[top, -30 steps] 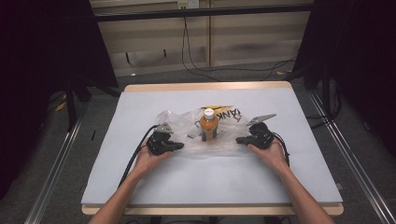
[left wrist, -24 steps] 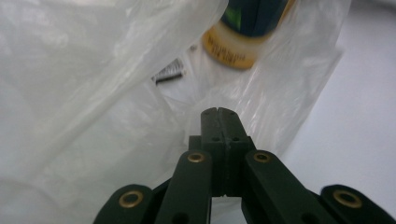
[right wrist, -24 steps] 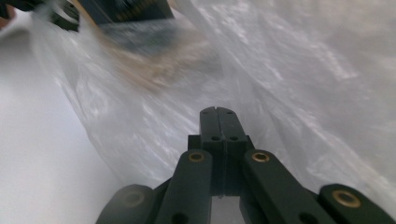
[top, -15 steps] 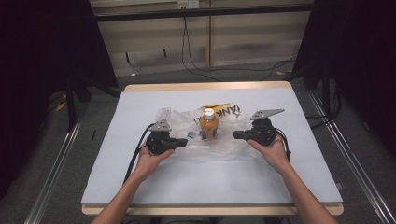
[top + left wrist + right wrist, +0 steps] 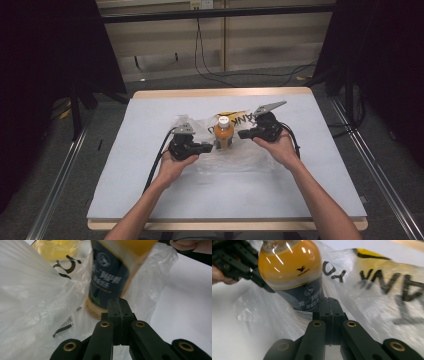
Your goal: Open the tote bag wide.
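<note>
At centre frame, the bottle [image 5: 223, 133] stands on the plastic bag [image 5: 235, 155]; left gripper [image 5: 206, 147] and right gripper [image 5: 243, 134] flank it, jaws closed, empty.

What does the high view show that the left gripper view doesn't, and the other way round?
High view alone: the bottle's white cap, both forearms, the right gripper and the whole table.
Left gripper view alone: the dark label with its round emblem and print, a barcode on the plastic, and the left gripper with jaws together on film.
Both: the orange bottle standing on the clear plastic bag with yellow and black print.
</note>
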{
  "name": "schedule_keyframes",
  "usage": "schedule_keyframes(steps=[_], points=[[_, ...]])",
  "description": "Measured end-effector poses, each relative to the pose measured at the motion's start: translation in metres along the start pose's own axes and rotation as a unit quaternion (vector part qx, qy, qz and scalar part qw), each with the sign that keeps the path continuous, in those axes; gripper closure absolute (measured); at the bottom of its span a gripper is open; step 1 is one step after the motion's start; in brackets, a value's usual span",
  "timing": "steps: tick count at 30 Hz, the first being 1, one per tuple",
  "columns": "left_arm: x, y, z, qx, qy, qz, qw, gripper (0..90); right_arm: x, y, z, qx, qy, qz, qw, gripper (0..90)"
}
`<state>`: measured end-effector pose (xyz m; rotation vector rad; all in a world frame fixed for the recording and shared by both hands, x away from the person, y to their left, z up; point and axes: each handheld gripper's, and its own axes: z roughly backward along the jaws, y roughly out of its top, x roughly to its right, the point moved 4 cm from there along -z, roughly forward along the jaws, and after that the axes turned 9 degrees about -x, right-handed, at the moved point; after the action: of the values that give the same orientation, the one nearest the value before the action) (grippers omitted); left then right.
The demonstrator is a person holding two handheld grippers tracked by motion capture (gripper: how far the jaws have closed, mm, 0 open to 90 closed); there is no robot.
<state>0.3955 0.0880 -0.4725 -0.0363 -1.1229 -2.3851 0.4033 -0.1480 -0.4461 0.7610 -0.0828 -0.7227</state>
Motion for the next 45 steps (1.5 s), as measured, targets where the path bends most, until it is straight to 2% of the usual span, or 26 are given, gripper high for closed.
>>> schedule_keyframes(steps=[1, 3, 7, 9, 11, 15, 16, 17, 20, 21, 24, 25, 26, 27, 28, 29, 31, 32, 33, 34, 35, 39, 40, 41, 43, 45], points=[[-0.002, 0.001, -0.002, 0.002, -0.001, 0.002, 1.0, 90.0, -0.001, 0.001, -0.003, -0.006, 0.001, 0.003, 1.0, 90.0], [-0.004, 0.002, -0.008, -0.013, 0.009, 0.002, 0.9999, 90.0, 0.0, 0.005, -0.013, -0.03, 0.007, 0.009, 0.9995, 90.0], [-0.013, 0.001, -0.022, -0.024, 0.026, 0.016, 0.9993, 90.0, 0.005, 0.007, -0.025, -0.053, 0.007, 0.008, 0.9985, 90.0], [-0.016, -0.003, -0.03, -0.046, 0.038, 0.016, 0.9981, 90.0, 0.006, 0.008, -0.031, -0.057, 0.014, 0.003, 0.9983, 90.0], [-0.017, -0.007, -0.035, -0.058, 0.038, 0.013, 0.9975, 90.0, 0.009, 0.007, -0.043, -0.069, 0.015, 0.004, 0.9975, 90.0], [-0.014, -0.01, -0.037, -0.064, 0.033, 0.008, 0.9974, 90.0, 0.015, 0.004, -0.052, -0.084, 0.022, -0.003, 0.9963, 90.0], [-0.013, -0.011, -0.037, -0.069, 0.035, 0.004, 0.997, 90.0, 0.018, 0.003, -0.055, -0.087, 0.02, -0.008, 0.996, 90.0], [-0.011, -0.013, -0.037, -0.085, 0.036, -0.002, 0.9957, 90.0, 0.02, 0.001, -0.058, -0.092, 0.024, -0.014, 0.9954, 90.0], [-0.007, -0.018, -0.039, -0.087, 0.022, -0.01, 0.996, 90.0, 0.027, -0.001, -0.068, -0.102, 0.027, -0.028, 0.994, 90.0], [-0.005, -0.019, -0.038, -0.09, 0.019, -0.011, 0.9957, 90.0, 0.029, -0.001, -0.074, -0.112, 0.027, -0.036, 0.9927, 90.0], [0.007, -0.023, -0.036, -0.104, 0.009, -0.039, 0.9938, 90.0, 0.033, 0.001, -0.079, -0.109, 0.033, -0.04, 0.9926, 90.0], [0.011, -0.024, -0.035, -0.114, 0.008, -0.051, 0.9921, 90.0, 0.035, 0.003, -0.079, -0.11, 0.029, -0.045, 0.9925, 90.0], [0.017, -0.025, -0.035, -0.114, 0.002, -0.061, 0.9917, 90.0, 0.04, 0.009, -0.082, -0.115, 0.017, -0.05, 0.992, 90.0], [0.021, -0.026, -0.034, -0.119, 0.002, -0.066, 0.9908, 90.0, 0.04, 0.009, -0.082, -0.115, 0.017, -0.05, 0.992, 90.0], [0.027, -0.028, -0.034, -0.116, -0.006, -0.062, 0.9912, 90.0, 0.042, 0.011, -0.083, -0.116, 0.007, -0.05, 0.9919, 90.0], [0.032, -0.029, -0.033, -0.125, -0.009, -0.063, 0.9901, 90.0, 0.048, 0.018, -0.087, -0.119, -0.002, -0.056, 0.9913, 90.0], [0.044, -0.035, -0.033, -0.115, -0.025, -0.073, 0.9904, 90.0, 0.051, 0.021, -0.089, -0.118, -0.009, -0.059, 0.9912, 90.0], [0.047, -0.037, -0.029, -0.132, -0.026, -0.09, 0.9867, 90.0, 0.058, 0.025, -0.093, -0.111, -0.006, -0.066, 0.9917, 90.0], [0.052, -0.039, -0.029, -0.125, -0.028, -0.086, 0.988, 90.0, 0.061, 0.027, -0.094, -0.108, -0.009, -0.074, 0.9913, 90.0], [0.057, -0.041, -0.03, -0.12, -0.034, -0.091, 0.988, 90.0, 0.061, 0.027, -0.094, -0.108, -0.009, -0.074, 0.9913, 90.0], [0.061, -0.042, -0.028, -0.132, -0.035, -0.098, 0.9858, 90.0, 0.064, 0.028, -0.096, -0.103, -0.009, -0.081, 0.9913, 90.0], [0.073, -0.049, -0.024, -0.132, -0.047, -0.114, 0.9835, 90.0, 0.075, 0.033, -0.099, -0.093, -0.021, -0.093, 0.9911, 90.0], [0.075, -0.05, -0.021, -0.144, -0.046, -0.122, 0.9809, 90.0, 0.078, 0.034, -0.099, -0.09, -0.026, -0.092, 0.9914, 90.0], [0.079, -0.053, -0.022, -0.128, -0.052, -0.115, 0.9837, 90.0, 0.08, 0.035, -0.1, -0.086, -0.032, -0.096, 0.9911, 90.0], [0.082, -0.055, -0.019, -0.138, -0.056, -0.12, 0.9815, 90.0, 0.088, 0.038, -0.101, -0.081, -0.045, -0.111, 0.9895, 90.0], [0.086, -0.058, -0.018, -0.132, -0.059, -0.125, 0.9815, 90.0, 0.091, 0.039, -0.102, -0.079, -0.049, -0.114, 0.9891, 90.0]])
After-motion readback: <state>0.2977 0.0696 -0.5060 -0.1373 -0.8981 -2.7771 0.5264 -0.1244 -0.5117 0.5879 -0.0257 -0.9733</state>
